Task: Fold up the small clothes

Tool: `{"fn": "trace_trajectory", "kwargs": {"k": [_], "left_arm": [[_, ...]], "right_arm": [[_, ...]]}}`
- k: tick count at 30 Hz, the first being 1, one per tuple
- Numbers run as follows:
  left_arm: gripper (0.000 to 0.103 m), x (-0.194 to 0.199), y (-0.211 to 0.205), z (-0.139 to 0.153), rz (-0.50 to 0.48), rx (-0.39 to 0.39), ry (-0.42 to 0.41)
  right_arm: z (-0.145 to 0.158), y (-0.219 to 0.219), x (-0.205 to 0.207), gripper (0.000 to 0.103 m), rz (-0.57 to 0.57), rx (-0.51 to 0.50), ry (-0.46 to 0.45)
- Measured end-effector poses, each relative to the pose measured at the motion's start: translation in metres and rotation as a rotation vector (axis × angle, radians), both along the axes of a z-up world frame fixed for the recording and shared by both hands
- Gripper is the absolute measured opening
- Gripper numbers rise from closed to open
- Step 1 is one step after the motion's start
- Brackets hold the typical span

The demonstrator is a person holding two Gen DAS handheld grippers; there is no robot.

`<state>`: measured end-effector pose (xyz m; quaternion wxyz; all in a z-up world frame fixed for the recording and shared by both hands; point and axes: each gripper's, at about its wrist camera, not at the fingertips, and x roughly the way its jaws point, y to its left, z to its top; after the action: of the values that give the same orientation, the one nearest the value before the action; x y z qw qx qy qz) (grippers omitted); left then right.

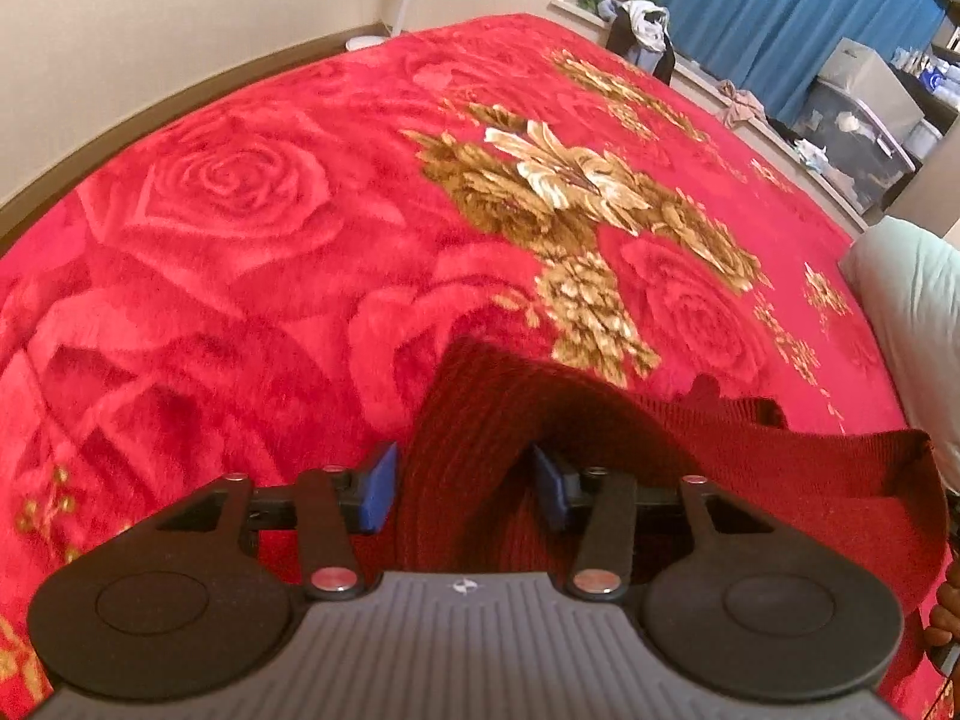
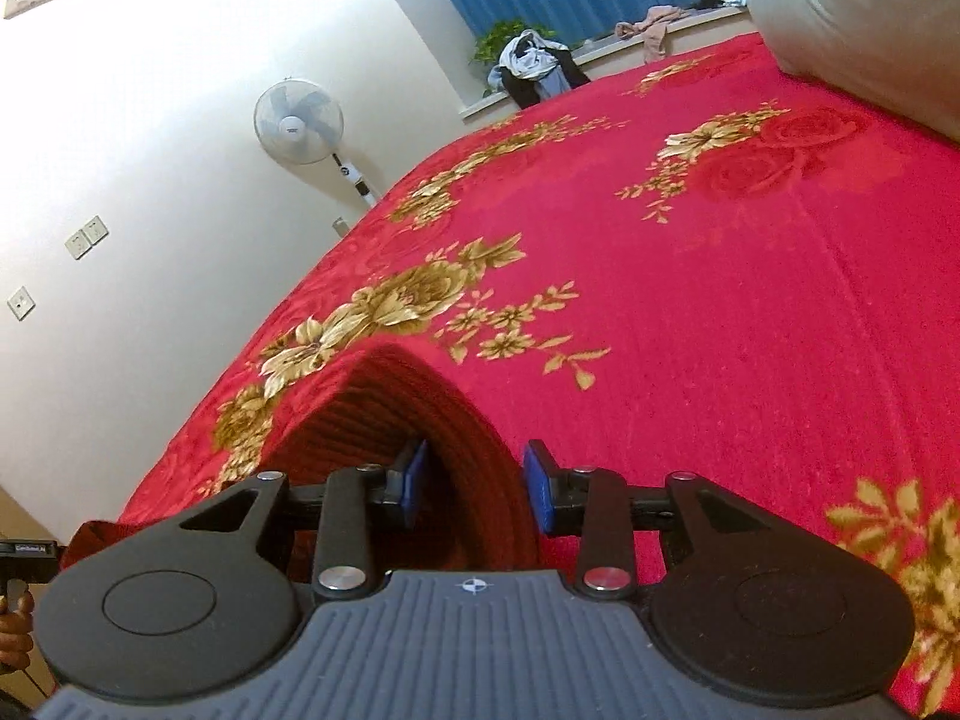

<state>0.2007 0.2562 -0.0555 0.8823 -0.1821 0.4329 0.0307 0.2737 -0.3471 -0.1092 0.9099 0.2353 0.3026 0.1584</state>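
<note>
Fingers on both grippers stand partly apart, and a dark red ribbed knit garment (image 1: 480, 420) rises between the blue pads of each; whether the pads press on the cloth cannot be told from either view. Under everything spreads a red plush blanket (image 1: 240, 252) patterned with roses and gold flowers, covering a bed that fills most of both views. At the far right lies a pale green pillow (image 2: 852, 18). Beyond the bed's far edge hang blue curtains (image 1: 780, 6), with a heap of dark and white clothes (image 2: 534, 63) on the ledge before them and a green plant (image 2: 498, 39) behind the heap. A white standing fan (image 2: 298, 120) stands against the cream wall at far left. The garment lies at the near edge of the blanket, bunched into a peak before each camera and stretching as a band toward the right in the left wrist view. The left gripper (image 1: 465, 483) has the knit humped up between its pads, nearer the right one. The right gripper (image 2: 477, 489) has its left pad against the raised fold, its right pad standing clear of it.
</note>
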Motion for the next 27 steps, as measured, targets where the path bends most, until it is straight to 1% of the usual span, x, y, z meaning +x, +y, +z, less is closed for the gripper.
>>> {"fn": "trace_trajectory", "kwargs": {"k": [1,2,3,5,6,8,10,13,15,16,19,20,21,23,24,25,27], "left_arm": [[0.038,0.003,0.0,-0.001,0.0,-0.002,0.004],[0.025,0.005,0.001,-0.003,-0.001,-0.002,0.014],[0.015,0.007,0.002,-0.005,0.0,0.005,0.024],[0.013,0.008,0.004,-0.004,0.007,0.013,0.019],[0.013,0.007,0.006,-0.001,0.016,0.018,0.003],[0.012,0.004,0.011,0.006,0.044,0.025,-0.044],[0.012,0.001,0.015,0.014,0.065,0.019,-0.098],[0.012,0.0,0.009,0.022,0.063,0.09,-0.146],[0.012,0.0,0.006,0.024,0.065,0.128,-0.15],[0.012,0.002,0.006,0.023,0.067,0.132,-0.14],[0.015,0.002,0.009,0.016,0.05,0.083,-0.097],[0.02,-0.001,0.01,0.015,0.048,0.075,-0.088],[0.036,-0.005,0.009,0.014,0.047,0.072,-0.08],[0.049,-0.016,0.009,0.012,0.029,0.034,-0.057],[0.049,-0.022,0.009,0.01,0.009,0.01,-0.032],[0.049,-0.029,0.007,0.008,-0.004,-0.001,-0.012],[0.049,-0.049,0.004,0.006,-0.023,-0.015,0.037]], "right_arm": [[0.0,0.0,0.001,0.037,-0.003,0.001,-0.002],[-0.001,0.001,0.003,0.037,-0.004,0.0,0.0],[-0.001,0.001,0.004,0.034,-0.006,-0.005,0.003],[-0.002,0.005,0.009,0.017,-0.006,-0.033,0.016],[-0.002,0.007,0.01,0.011,-0.003,-0.043,0.015],[0.001,0.01,0.01,0.01,-0.02,-0.069,-0.017],[0.007,0.009,0.01,0.01,-0.045,-0.058,-0.046],[0.019,0.013,0.007,0.01,-0.058,-0.044,-0.111],[0.022,0.02,0.008,0.011,-0.063,-0.068,-0.12],[0.021,0.022,0.01,0.016,-0.066,-0.081,-0.106],[0.014,0.024,0.013,0.017,-0.062,-0.132,-0.029],[0.013,0.023,0.012,0.019,-0.062,-0.145,0.002],[0.013,0.022,0.009,0.023,-0.065,-0.157,0.046],[0.012,0.018,-0.003,0.029,-0.039,-0.158,0.118],[0.012,0.018,-0.01,0.034,-0.024,-0.161,0.151],[0.012,0.018,-0.018,0.037,-0.01,-0.168,0.196],[0.008,0.02,-0.036,0.039,0.015,-0.177,0.26]]}}
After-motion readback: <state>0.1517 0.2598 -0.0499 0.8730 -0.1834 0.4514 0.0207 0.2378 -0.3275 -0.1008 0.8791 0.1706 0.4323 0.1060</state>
